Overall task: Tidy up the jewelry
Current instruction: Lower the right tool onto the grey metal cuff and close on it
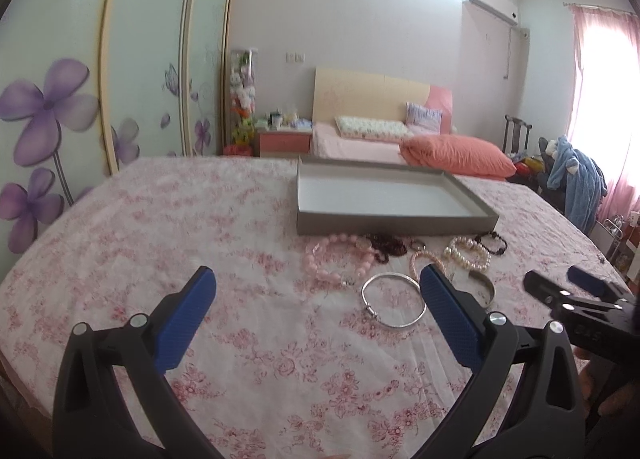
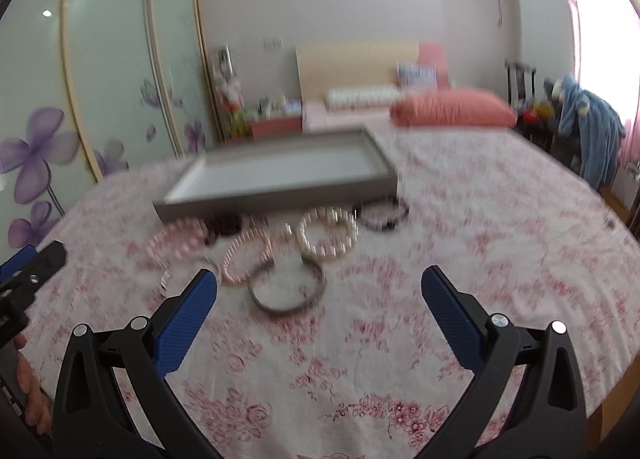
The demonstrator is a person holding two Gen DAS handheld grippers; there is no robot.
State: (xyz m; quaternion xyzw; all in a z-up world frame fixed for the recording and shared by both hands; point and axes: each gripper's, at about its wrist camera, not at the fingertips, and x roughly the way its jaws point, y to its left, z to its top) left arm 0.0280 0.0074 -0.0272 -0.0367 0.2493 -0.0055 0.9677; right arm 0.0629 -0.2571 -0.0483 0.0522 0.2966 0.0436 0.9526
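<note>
A shallow grey tray (image 1: 396,225) with a white, bare inside stands on the floral cloth; it also shows in the right wrist view (image 2: 280,193). In front of it lie several bracelets: a pink bead bracelet (image 1: 320,259), a dark red one (image 1: 384,245), a pearl one (image 1: 468,255), a black one (image 1: 494,241), a thin silver bangle (image 1: 394,301) and a grey bangle (image 2: 286,289). My left gripper (image 1: 318,287) is open and empty, just short of the silver bangle. My right gripper (image 2: 320,287) is open and empty, near the grey bangle. The right view is blurred.
The table (image 1: 160,219) carries a pink floral cloth. Behind it stand a bed with a coral pillow (image 1: 460,155), a wardrobe (image 1: 80,79) at the left and a chair with blue clothes (image 1: 576,175) at the right. The right gripper also shows in the left wrist view (image 1: 560,283).
</note>
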